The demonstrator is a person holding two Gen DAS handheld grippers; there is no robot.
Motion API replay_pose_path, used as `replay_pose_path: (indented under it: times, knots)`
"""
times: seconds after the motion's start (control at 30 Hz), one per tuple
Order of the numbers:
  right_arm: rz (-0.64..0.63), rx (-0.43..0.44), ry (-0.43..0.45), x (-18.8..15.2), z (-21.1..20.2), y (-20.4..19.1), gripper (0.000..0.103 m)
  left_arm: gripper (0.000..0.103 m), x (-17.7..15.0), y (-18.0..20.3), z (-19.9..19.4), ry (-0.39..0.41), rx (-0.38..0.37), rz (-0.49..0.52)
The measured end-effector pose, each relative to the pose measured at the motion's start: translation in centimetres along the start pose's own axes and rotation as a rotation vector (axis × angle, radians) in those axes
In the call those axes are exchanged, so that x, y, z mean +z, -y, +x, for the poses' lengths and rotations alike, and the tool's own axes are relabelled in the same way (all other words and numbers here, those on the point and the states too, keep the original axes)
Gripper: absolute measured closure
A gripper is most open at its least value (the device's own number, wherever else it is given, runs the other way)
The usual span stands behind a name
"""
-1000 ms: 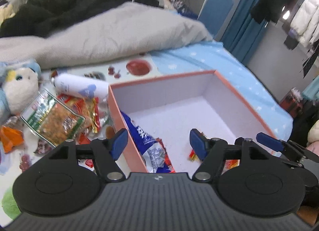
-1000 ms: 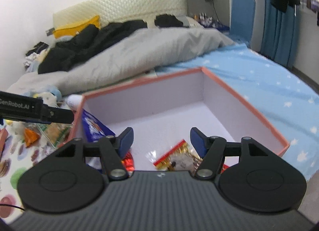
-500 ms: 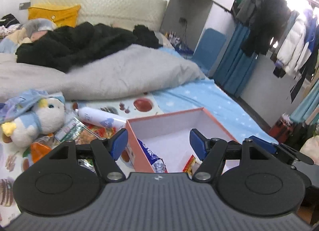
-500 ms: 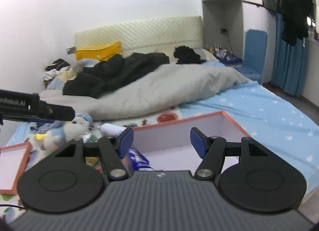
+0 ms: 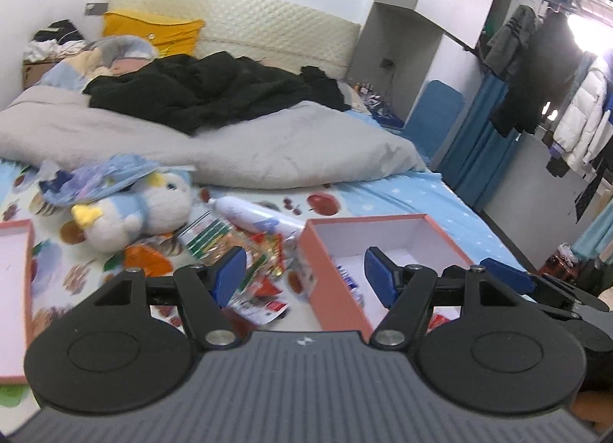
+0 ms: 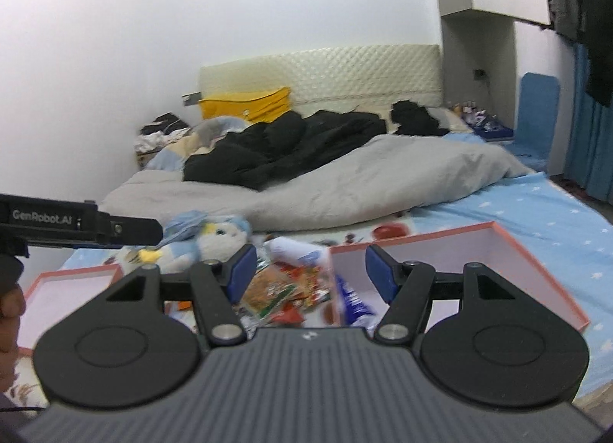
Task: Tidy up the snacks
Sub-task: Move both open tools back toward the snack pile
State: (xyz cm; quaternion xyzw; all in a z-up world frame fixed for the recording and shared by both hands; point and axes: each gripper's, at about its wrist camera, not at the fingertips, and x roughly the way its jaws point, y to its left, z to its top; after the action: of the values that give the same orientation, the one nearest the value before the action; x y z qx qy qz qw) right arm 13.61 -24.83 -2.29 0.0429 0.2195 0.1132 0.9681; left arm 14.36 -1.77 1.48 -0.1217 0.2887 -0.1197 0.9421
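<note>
An orange-rimmed box (image 5: pixel 325 255) (image 6: pixel 536 251) with a white inside sits on the bed, with a blue snack packet (image 5: pixel 348 278) (image 6: pixel 352 299) leaning in its left corner. Loose snack packets (image 5: pixel 237 247) (image 6: pixel 283 290) and a white tube (image 5: pixel 256 215) (image 6: pixel 295 247) lie left of the box. My left gripper (image 5: pixel 304 274) hangs open and empty above the box's left wall. My right gripper (image 6: pixel 308 270) is also open and empty, held above the same wall. The left gripper's arm (image 6: pixel 80 223) shows at the right wrist view's left edge.
A second orange-rimmed lid or tray (image 5: pixel 23 259) (image 6: pixel 57 290) lies at the left. A plush penguin (image 5: pixel 141 205) (image 6: pixel 207 240) lies behind the snacks. A grey duvet (image 5: pixel 237 140) and black clothes (image 5: pixel 214 90) cover the far bed. A clothes rack (image 5: pixel 555 71) stands at the right.
Both grippers have pulled back and risen from inside the box, so it now looks smaller and lower in view. More of the bed, the plush and the second tray came into sight.
</note>
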Motion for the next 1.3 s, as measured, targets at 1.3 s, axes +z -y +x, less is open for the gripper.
replay_pose_path:
  times: [1.3]
  knots:
    - [-0.114, 0.101, -0.22, -8.6, 5.1, -8.2, 0.038, 0.029, -9.3, -14.6, 3.3, -0.129, 0.153, -0.116]
